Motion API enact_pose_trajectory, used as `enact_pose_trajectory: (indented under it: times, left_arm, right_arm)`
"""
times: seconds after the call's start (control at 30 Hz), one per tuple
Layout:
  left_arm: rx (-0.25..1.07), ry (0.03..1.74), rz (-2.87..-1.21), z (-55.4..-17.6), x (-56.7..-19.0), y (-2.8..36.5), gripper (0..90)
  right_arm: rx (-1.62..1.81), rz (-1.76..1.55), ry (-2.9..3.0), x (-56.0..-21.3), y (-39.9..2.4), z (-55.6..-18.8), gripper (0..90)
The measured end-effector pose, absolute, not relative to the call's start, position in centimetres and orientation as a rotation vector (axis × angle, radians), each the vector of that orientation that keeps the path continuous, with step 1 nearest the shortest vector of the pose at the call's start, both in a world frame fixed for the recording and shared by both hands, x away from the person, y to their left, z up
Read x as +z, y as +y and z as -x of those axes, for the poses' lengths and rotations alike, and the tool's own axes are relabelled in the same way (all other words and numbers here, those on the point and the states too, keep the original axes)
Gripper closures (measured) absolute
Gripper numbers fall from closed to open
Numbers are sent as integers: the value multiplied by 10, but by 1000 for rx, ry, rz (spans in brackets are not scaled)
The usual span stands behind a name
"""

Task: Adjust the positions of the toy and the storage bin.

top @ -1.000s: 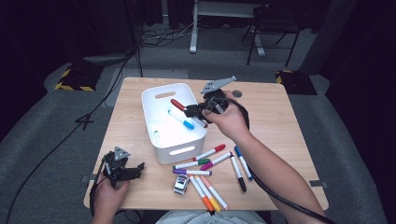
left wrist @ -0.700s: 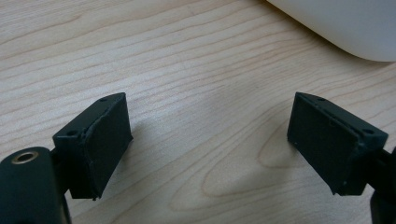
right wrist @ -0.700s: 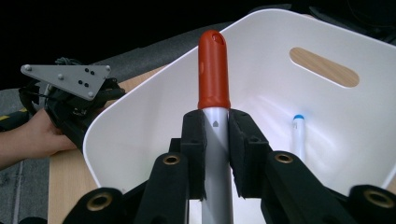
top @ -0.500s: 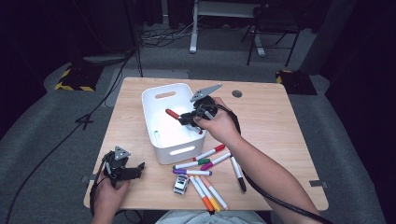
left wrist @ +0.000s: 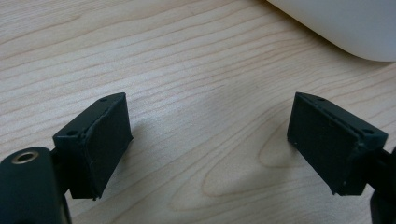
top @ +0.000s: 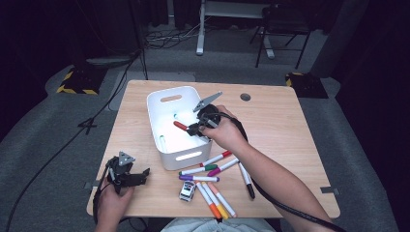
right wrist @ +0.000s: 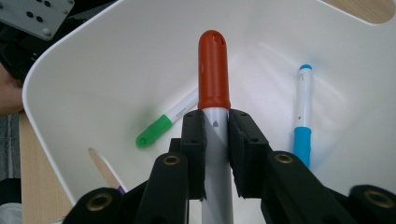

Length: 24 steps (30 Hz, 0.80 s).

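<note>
Over the white bin (top: pixel 170 126), the right gripper (top: pixel 193 128) holds a red-capped marker (right wrist: pixel 214 84), its jaws clamped on the grey-white barrel just below the cap. In the right gripper view the marker points straight out along the jaws, cap leading, above the bin's floor, where a green marker (right wrist: pixel 169 118) and a blue marker (right wrist: pixel 303 112) already lie. The red one is not yet down; it hangs in the grip inside the bin's walls.

A marker like this is judged light, stiff and smooth: a hard plastic tube that will not bend or crush under the pads, but may slip or swivel if pinched near one end. The present hold sits close to the cap, so most of the barrel trails back between the jaws, which probably keeps it from pivoting. For the ones left on the bench (top: pixel 290 125), a grip across the middle of the barrel looks safest. A short drop onto the bin floor should do no harm.

The loose markers (top: pixel 212 170) lie in a fan in front of the bin, near a small toy car (top: pixel 187 191).

The left gripper (left wrist: pixel 208 144) rests near the bench's front left corner, jaws wide with nothing but bare wood between them.
</note>
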<state>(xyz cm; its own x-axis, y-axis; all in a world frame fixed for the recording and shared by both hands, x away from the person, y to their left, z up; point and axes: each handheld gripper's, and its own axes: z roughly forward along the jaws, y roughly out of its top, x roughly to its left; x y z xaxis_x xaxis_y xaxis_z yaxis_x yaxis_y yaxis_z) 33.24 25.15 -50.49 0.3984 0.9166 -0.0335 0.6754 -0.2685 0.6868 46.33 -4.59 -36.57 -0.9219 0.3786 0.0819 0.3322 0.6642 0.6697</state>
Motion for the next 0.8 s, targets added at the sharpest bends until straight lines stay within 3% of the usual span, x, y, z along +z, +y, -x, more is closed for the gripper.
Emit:
enact_pose_trajectory:
  times: [0.8]
  left_arm:
    - [502, 1354, -2034, -332, -505, 251, 139]
  right_arm:
    - [977, -559, 2855, -382, -30, -462, 770]
